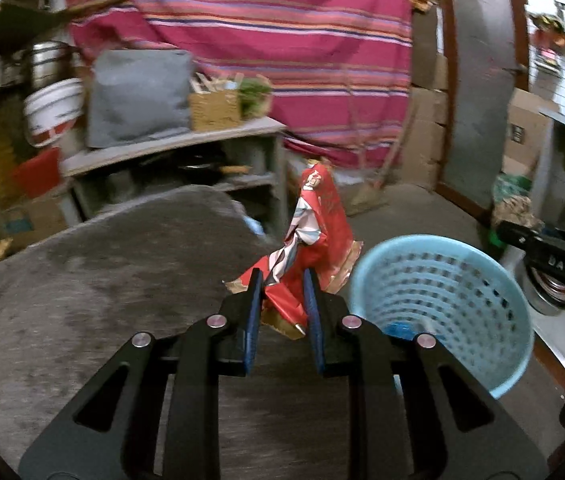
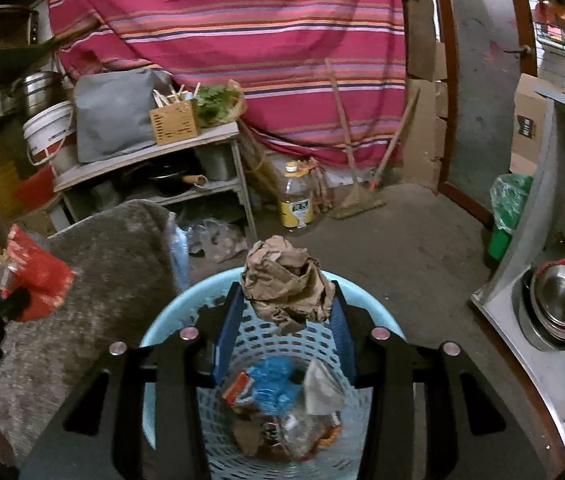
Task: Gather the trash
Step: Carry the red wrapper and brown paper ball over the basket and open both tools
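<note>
Right tongs (image 2: 288,308) hold a crumpled brown paper wad (image 2: 288,280) directly over the mouth of the blue basket (image 2: 162,332); pads press its two sides, jaws at a middling width. Left tongs (image 1: 282,300) are nearly closed, pinching a red wrapper (image 1: 314,232) by its lower edge, over the grey tabletop (image 1: 82,280) and just left of the basket rim. Risks, as judged: the wrapper is held by a thin corner and stands tall and floppy above the pads, so it may slip or swing before reaching the basket; let go where it now hangs, it would land on the tabletop, not in the basket. The paper wad is light and springy, so it could catch on a pad at release or bounce off the rim. Both tongs converge on one opening, so a clash is possible if they drop together. Basket contents: blue plastic film (image 2: 270,384), a red-orange packet (image 2: 238,392), grey paper (image 2: 322,388), clear and brown scraps below; roughly the bottom part filled. Farther off, on the floor: a yellow-labelled bottle (image 2: 296,196) and loose plastic litter (image 2: 218,236), seemingly uncollected; a green bag (image 2: 510,200) at far right, contents not discernible.
</note>
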Demonstrator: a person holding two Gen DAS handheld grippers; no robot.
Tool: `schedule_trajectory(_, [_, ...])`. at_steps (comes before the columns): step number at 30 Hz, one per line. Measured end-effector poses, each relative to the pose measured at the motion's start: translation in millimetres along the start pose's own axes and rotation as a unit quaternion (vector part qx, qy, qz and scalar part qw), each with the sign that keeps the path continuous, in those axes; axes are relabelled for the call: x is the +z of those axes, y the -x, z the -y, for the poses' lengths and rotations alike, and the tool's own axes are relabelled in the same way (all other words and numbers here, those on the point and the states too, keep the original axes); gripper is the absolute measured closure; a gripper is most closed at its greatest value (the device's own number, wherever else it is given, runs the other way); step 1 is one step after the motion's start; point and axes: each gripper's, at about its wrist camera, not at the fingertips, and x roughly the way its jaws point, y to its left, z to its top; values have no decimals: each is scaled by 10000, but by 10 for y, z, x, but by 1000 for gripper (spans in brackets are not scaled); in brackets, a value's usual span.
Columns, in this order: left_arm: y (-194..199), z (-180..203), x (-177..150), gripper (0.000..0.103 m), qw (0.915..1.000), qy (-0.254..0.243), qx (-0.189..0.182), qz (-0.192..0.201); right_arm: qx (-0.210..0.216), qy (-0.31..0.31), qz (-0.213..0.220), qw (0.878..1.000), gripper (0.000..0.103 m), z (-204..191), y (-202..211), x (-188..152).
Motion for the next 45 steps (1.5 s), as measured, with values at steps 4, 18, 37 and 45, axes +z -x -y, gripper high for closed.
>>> schedule_trajectory(4, [-141, 207, 12, 83, 9998, -96, -129, -76, -89, -110, -36, 9999, 60, 166, -33, -12])
schedule_trajectory(18, [-252, 779, 213, 66, 9977, -493, -469, -36, -180, -394, -155, 9989, 60, 455, -93, -67])
schedule_trajectory(37, [288, -37, 106, 5, 9990, 25, 366, 262, 99, -75, -277, 9995, 58, 86, -238, -129])
schedule_trajectory(45, [502, -349, 13, 5, 9969, 209, 649, 381, 208, -91, -320, 9992, 55, -54, -339, -131])
